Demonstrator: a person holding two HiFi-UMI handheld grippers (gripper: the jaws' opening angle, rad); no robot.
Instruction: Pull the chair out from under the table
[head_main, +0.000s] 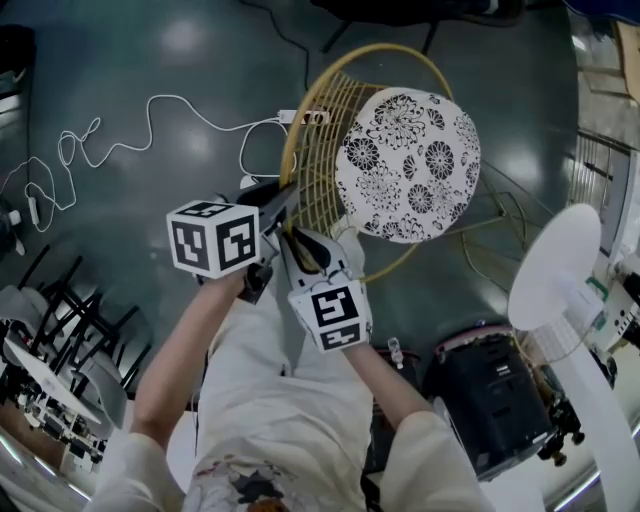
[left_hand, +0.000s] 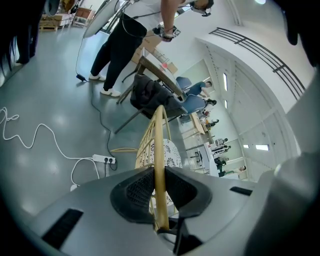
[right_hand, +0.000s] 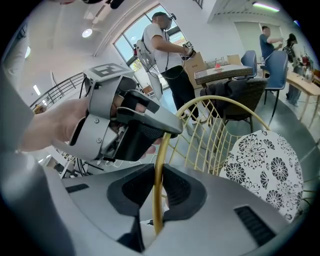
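A yellow wire-backed chair with a round black-and-white flowered cushion (head_main: 407, 165) stands free on the grey floor, with no surface over it. The left gripper (head_main: 283, 200) and right gripper (head_main: 298, 238) sit side by side, their fingers (left_hand: 134, 190) (right_hand: 134, 189) pinching the thin top rail. The pull looks nearly done, with perhaps a short draw back before release. A white power strip (head_main: 305, 117) with a cable lies by the legs and could snag. A black case (head_main: 490, 390) sits nearby.
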